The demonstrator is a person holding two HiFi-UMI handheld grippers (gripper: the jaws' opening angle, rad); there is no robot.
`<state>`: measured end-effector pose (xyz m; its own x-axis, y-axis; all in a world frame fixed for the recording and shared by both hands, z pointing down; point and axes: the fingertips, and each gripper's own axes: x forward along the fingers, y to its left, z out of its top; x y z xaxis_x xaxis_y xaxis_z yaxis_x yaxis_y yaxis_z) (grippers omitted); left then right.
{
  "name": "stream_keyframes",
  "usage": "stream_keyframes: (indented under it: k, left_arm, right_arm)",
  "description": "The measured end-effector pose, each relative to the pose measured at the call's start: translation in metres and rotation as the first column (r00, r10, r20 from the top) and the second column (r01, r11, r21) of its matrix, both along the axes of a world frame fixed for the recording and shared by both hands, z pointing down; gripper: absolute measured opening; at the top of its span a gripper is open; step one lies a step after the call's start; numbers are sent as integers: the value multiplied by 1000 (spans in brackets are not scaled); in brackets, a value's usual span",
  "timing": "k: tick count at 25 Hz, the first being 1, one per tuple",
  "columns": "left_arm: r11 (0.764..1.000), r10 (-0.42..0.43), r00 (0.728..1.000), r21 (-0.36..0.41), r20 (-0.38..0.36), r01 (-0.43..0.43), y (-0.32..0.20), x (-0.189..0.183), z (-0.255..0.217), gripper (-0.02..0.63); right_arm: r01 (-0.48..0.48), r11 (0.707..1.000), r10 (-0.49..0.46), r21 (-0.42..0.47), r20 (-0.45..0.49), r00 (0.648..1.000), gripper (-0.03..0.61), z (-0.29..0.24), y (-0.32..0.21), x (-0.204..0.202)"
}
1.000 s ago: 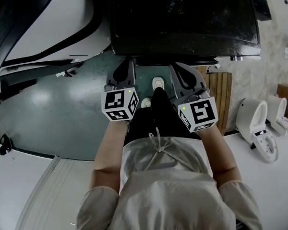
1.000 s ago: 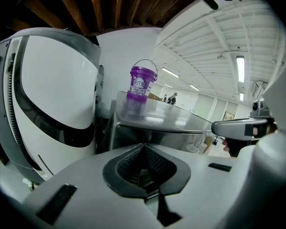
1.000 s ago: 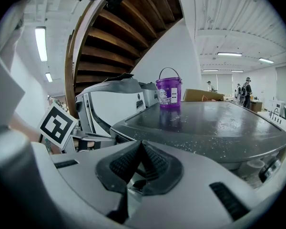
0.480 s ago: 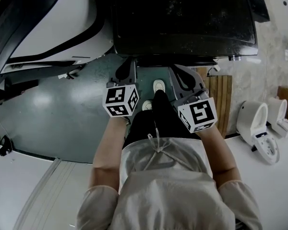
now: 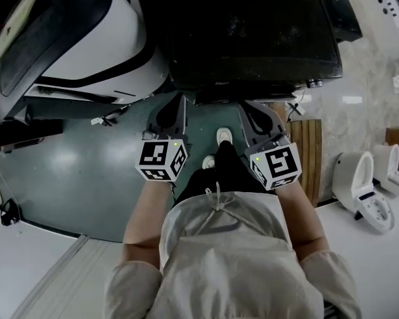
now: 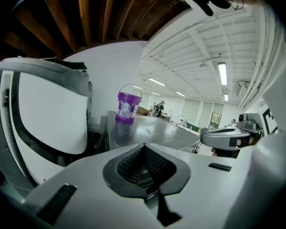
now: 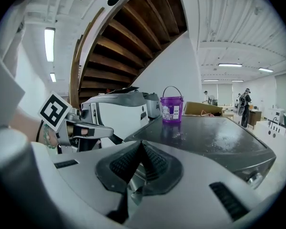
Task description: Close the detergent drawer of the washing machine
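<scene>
Head view: the person stands square to the dark-topped washing machine (image 5: 253,38). The left gripper (image 5: 172,110) and right gripper (image 5: 257,117) are level, just short of its front edge, above the green floor (image 5: 73,151). The detergent drawer can't be made out from up here.

Left gripper view: jaws pressed together with nothing between them, aimed across the machine's top at 1 purple bucket (image 6: 128,106) standing on it.

Right gripper view: same story, jaws clenched on nothing. The bucket sits upright on the far side of the top, and a white appliance (image 7: 119,111) stands to its left.
</scene>
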<state>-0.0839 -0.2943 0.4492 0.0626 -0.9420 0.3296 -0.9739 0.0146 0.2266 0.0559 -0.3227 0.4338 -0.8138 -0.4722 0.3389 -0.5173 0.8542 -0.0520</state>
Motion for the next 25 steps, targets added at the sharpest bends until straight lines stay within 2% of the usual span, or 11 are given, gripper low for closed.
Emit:
stream_keyframes:
  k: [7,10,14,21,25]
  left_arm:
    - [988,64,992,131,106,-78,41,9,-83,18]
    - [978,84,989,182,124,-106,62,9,-110,18]
    - [963,106,981,231,162,-143,91,6,-145,18]
    - [952,141,973,245,181,-184,126,7,-178,18]
    - [944,152,966,260,210,-205,133,12,-190,18]
  right_arm:
    - [-24,997,19,71,63,998,3,-51,34,3]
    - [-37,996,29,77,103,994,3,-72,46,6]
    - [-47,989,29,142,126,992,3,-104,63,12]
    - [-77,954,33,289,153,988,3,-151,83,26]
    - [-82,948,28,307,174,984,2,-161,89,29]
